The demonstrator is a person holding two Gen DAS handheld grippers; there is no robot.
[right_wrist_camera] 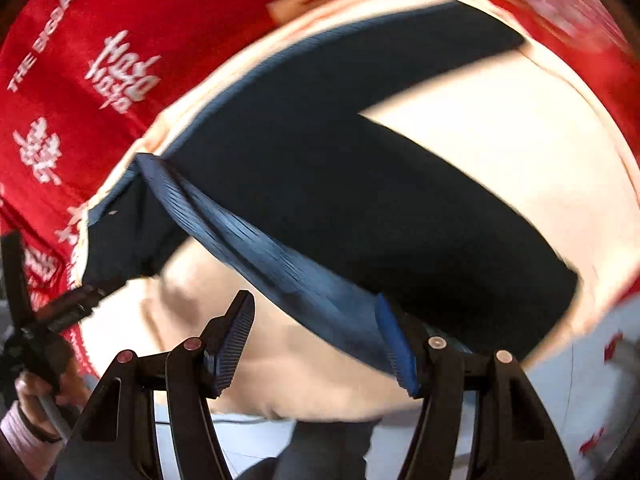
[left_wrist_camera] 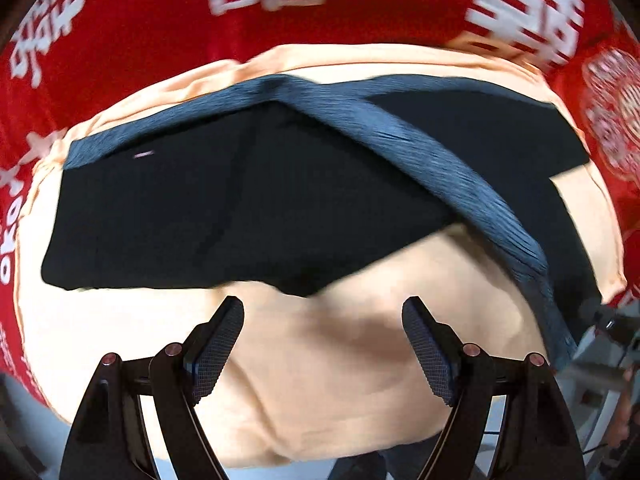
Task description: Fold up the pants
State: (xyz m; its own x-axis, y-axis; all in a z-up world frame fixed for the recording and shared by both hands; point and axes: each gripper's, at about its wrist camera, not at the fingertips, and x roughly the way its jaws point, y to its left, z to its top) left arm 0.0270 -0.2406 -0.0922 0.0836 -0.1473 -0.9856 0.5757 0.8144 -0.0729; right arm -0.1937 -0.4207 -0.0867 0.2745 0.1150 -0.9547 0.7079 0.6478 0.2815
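Dark navy pants (left_wrist_camera: 248, 208) lie on a peach cloth (left_wrist_camera: 328, 380). Their blue ribbed waistband (left_wrist_camera: 432, 160) is folded diagonally across them. My left gripper (left_wrist_camera: 322, 344) is open and empty, just short of the pants' near edge. In the right wrist view the pants (right_wrist_camera: 380, 200) stretch across the cloth (right_wrist_camera: 500, 140), and the waistband (right_wrist_camera: 280, 264) runs down to my right gripper (right_wrist_camera: 320, 340). That gripper is open, with the waistband end lying against its right finger (right_wrist_camera: 396, 344). The left gripper also shows at the left edge (right_wrist_camera: 76, 304).
A red cloth with white characters (left_wrist_camera: 132, 20) covers the surface around the peach cloth, also seen in the right wrist view (right_wrist_camera: 100, 80). A hand (right_wrist_camera: 32, 396) holds the left gripper's handle. Pale floor (right_wrist_camera: 560, 392) lies below the table edge.
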